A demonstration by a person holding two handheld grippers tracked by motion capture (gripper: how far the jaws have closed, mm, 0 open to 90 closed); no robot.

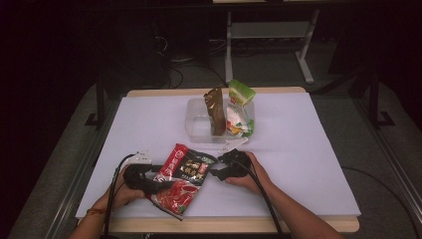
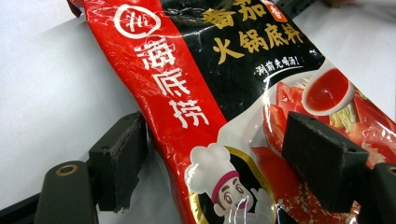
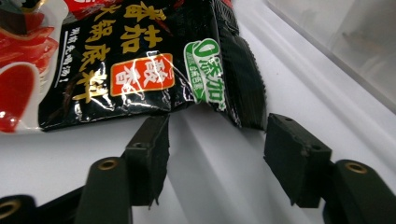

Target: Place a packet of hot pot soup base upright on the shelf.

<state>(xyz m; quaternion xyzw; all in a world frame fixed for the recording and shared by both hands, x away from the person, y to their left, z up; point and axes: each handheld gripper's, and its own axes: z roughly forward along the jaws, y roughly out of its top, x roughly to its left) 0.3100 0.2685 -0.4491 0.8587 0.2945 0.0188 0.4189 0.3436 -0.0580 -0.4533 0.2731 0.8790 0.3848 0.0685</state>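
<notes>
A red and black hot pot soup base pouch (image 1: 181,179) is tilted up off the white table cover near the front edge. My left gripper (image 1: 161,185) is shut on its lower red end. In the left gripper view the pouch (image 2: 210,93) passes between the jaws of this gripper (image 2: 219,163), one jaw behind its red edge and the other over its printed face. My right gripper (image 1: 214,172) stands open at the pouch's upper right corner. In the right gripper view the black corner (image 3: 233,79) hangs just ahead of the gripper (image 3: 215,154), and no pad touches it.
A clear plastic container (image 1: 194,119) stands at the table's middle back, its wall (image 3: 345,42) close beyond my right gripper. A brown packet (image 1: 215,107) and a green and white packet (image 1: 239,112) stand upright in it. The white cover spreads wide on both sides.
</notes>
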